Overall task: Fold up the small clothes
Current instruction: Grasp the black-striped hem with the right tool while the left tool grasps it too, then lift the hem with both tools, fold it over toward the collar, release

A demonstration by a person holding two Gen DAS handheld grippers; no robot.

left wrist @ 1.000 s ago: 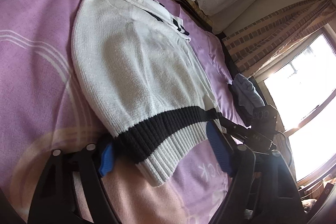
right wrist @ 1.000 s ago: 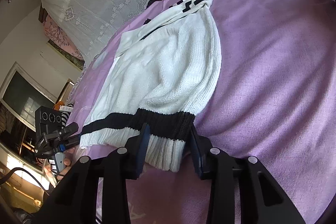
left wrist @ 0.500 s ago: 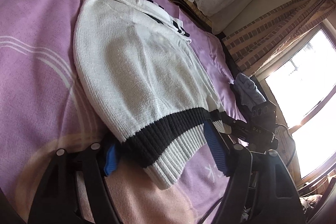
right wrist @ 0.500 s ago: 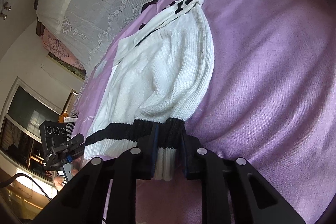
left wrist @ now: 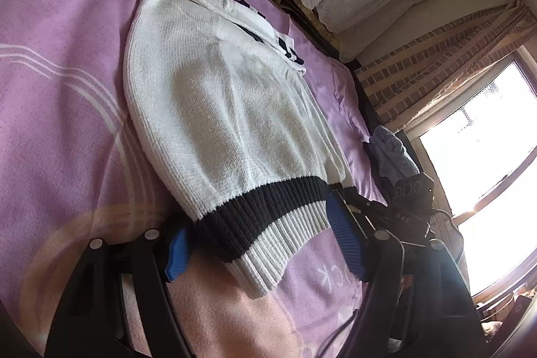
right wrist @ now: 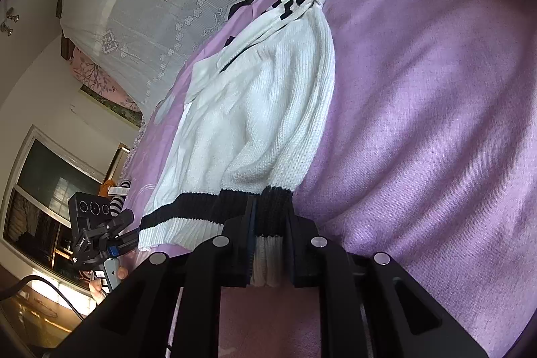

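Sweater [left wrist: 221,109], white knit with black-banded hem: on the purple bedspread [right wrist: 436,89], fold under way.
Sleeves appear tucked in. Right gripper [right wrist: 268,244] is clamped on one hem corner; left gripper [left wrist: 258,244] stands apart, straddling the other corner, not gripping. Hem-to-collar fold appears not yet made.

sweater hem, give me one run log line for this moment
sweater flat on bed | right gripper shut on hem | left gripper open, straddling hem
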